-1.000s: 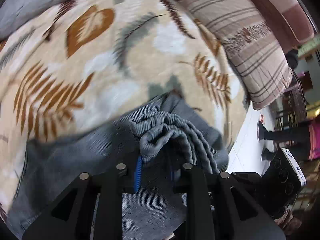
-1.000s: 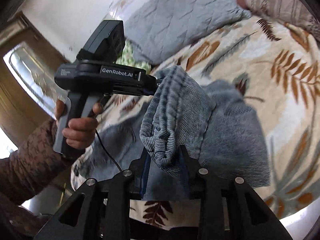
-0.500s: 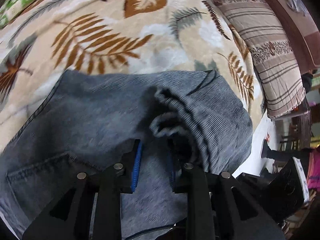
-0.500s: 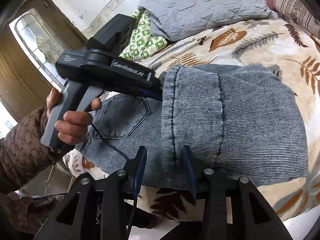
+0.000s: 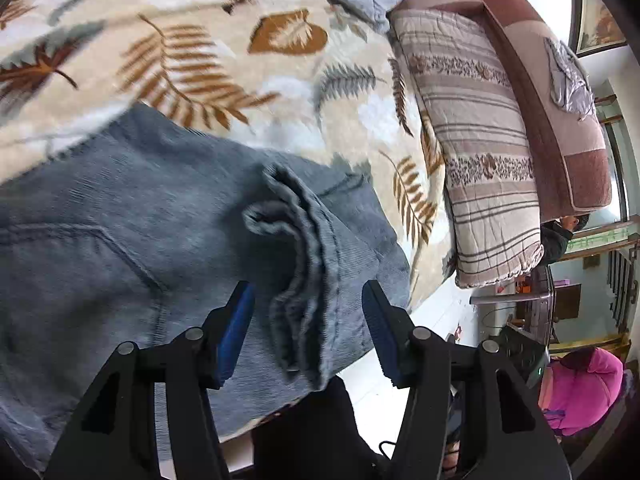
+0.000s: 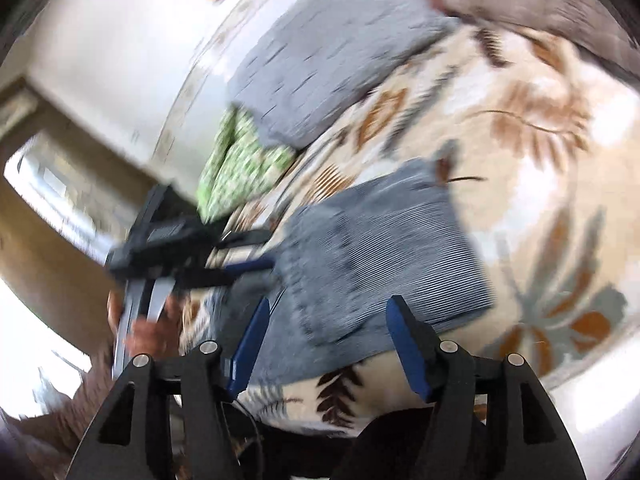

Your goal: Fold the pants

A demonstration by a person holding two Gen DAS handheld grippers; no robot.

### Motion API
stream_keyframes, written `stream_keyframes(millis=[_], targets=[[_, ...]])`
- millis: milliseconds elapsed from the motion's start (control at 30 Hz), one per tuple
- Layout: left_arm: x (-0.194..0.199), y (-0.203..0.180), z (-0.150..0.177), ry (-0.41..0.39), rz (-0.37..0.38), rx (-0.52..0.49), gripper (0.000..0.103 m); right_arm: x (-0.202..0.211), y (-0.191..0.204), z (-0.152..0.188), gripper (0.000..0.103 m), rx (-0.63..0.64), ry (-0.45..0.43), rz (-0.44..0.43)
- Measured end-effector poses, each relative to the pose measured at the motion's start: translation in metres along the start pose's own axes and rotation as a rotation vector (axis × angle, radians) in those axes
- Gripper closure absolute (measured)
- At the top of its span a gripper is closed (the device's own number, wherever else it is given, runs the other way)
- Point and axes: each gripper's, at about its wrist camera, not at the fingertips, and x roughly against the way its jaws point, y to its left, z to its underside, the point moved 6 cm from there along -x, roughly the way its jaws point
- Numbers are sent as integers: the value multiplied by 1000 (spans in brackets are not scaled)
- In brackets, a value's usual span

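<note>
Now folded pants [image 5: 168, 240] lie on bedspread [image 5: 248, 92].

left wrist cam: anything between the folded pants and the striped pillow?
Only bare leaf-print blanket separates the pants from the striped pillow, in the left wrist view.

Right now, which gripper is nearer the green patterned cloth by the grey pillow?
Left. The left gripper hovers just below the green patterned cloth, jaws opening over the folded jeans. The right gripper sits further back, also opening.
</note>
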Motion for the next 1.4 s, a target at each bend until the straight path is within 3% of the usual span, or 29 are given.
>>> stream_keyframes(millis=[200, 367, 400, 433, 500, 567, 600, 667, 767, 900, 1000, 1067, 1133, 1167, 1267, 1400], targets=[[-34, 3, 4, 45, 9, 81, 48, -5, -30, -28, 38, -94, -15, 37], [-47, -1, 16, 75, 39, 82, 48, -20, -52, -21, 38, -123, 26, 86], [-47, -4, 19, 78, 37, 67, 49, -25, -52, -18, 44, -120, 40, 85], [-46, -5, 20, 72, 28, 60, 55, -28, -49, -15, 48, -107, 56, 81], [-35, -7, 29, 60, 24, 42, 69, -28, -35, -9, 70, -54, 75, 68], [-25, -2, 38, 60, 5, 44, 81, -26, -13, -3, 70, 31, 88, 65], [-22, 1, 41, 57, 5, 45, 82, -25, -4, 1, 70, 68, 95, 68], [-17, 13, 49, 36, -67, 43, 82, -26, 8, 10, 70, 148, 117, 98], [-26, 26, 54, 46, -112, 60, 82, -35, 10, 24, 69, 259, 148, 197], [-35, 34, 57, 58, -120, 81, 82, -44, -9, 35, 66, 308, 185, 300], [-28, 29, 59, 61, -114, 55, 82, -40, -4, 30, 60, 297, 193, 278], [-17, 23, 58, 44, -87, 38, 82, -29, 3, 18, 57, 263, 169, 213], [-5, 17, 53, 6, -61, 16, 81, -16, 8, 0, 48, 211, 118, 131], [-1, 14, 49, -9, -59, 8, 77, -13, 10, -11, 38, 187, 94, 108], [-2, 5, 30, -50, -77, 15, 59, -22, 4, -35, 36, 167, 78, 124], [-19, -3, 18, -56, -120, 28, 59, -55, -8, -49, 36, 147, 115, 162]])
